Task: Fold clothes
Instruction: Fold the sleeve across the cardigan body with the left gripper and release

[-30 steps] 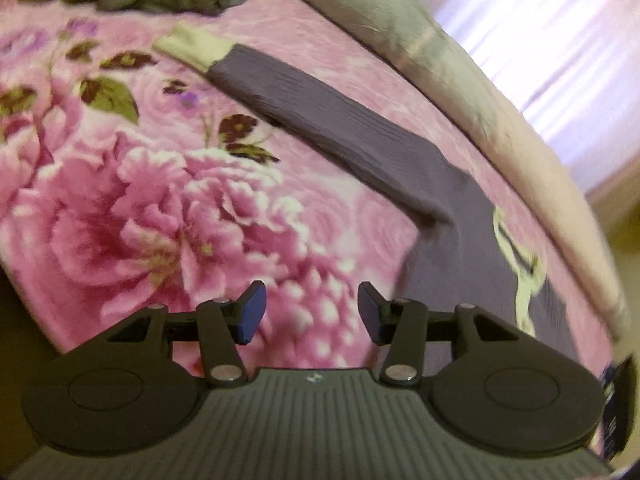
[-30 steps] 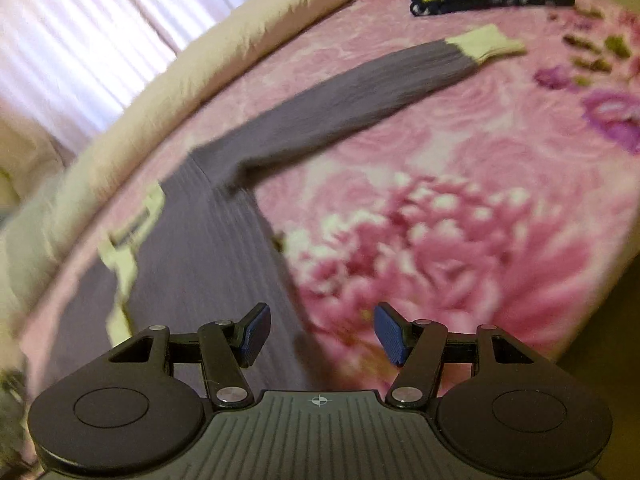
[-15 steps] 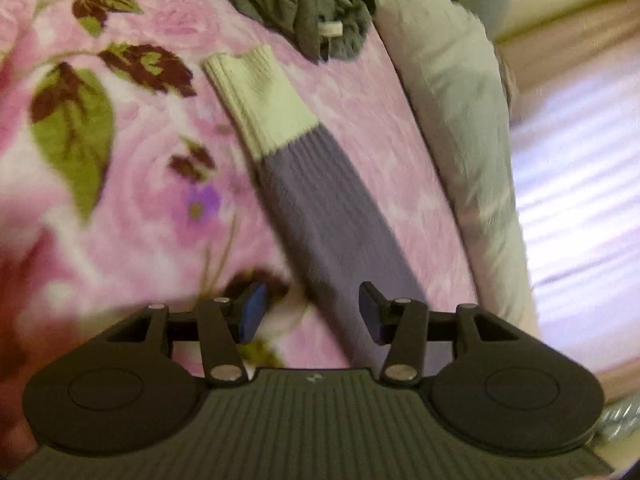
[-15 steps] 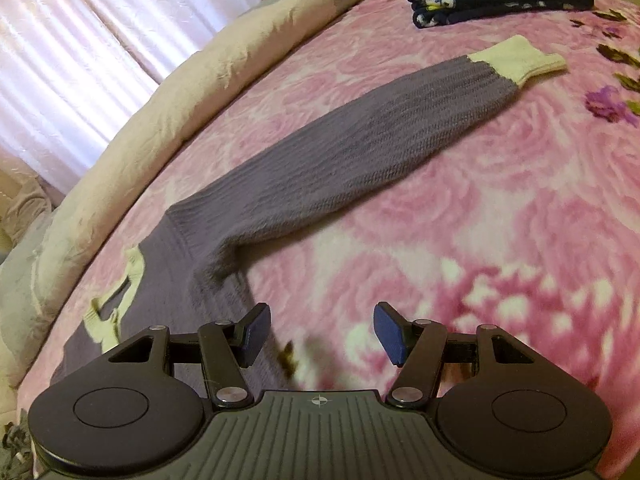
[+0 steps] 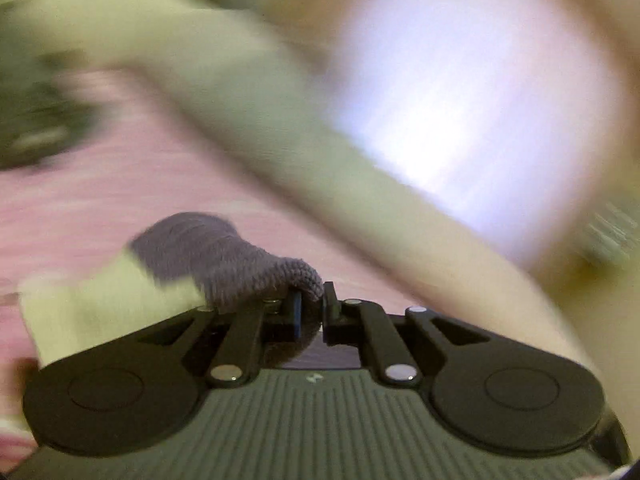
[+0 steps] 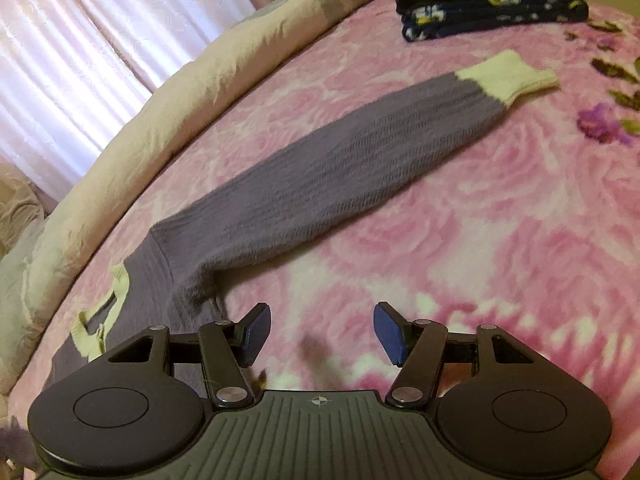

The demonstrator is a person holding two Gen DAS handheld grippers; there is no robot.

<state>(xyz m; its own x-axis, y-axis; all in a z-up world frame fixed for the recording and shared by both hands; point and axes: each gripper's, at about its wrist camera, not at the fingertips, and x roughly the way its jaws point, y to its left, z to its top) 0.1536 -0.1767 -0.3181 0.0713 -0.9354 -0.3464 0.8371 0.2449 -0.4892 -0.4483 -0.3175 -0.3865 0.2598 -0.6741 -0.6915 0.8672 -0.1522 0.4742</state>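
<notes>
Left wrist view, badly blurred: the left gripper (image 5: 311, 305) has just closed its jaws on a purple sweater sleeve (image 5: 224, 256) beside its cream cuff (image 5: 100, 300). The right gripper (image 6: 320, 332) hangs with jaws apart and empty over the pink floral bedspread (image 6: 500, 240), near the sweater (image 6: 320, 172), whose other sleeve stretches toward folded dark clothes (image 6: 488, 4) at the far edge.

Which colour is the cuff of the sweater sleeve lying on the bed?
Pale cream-yellow cuff, seen best in the right wrist view.
</notes>
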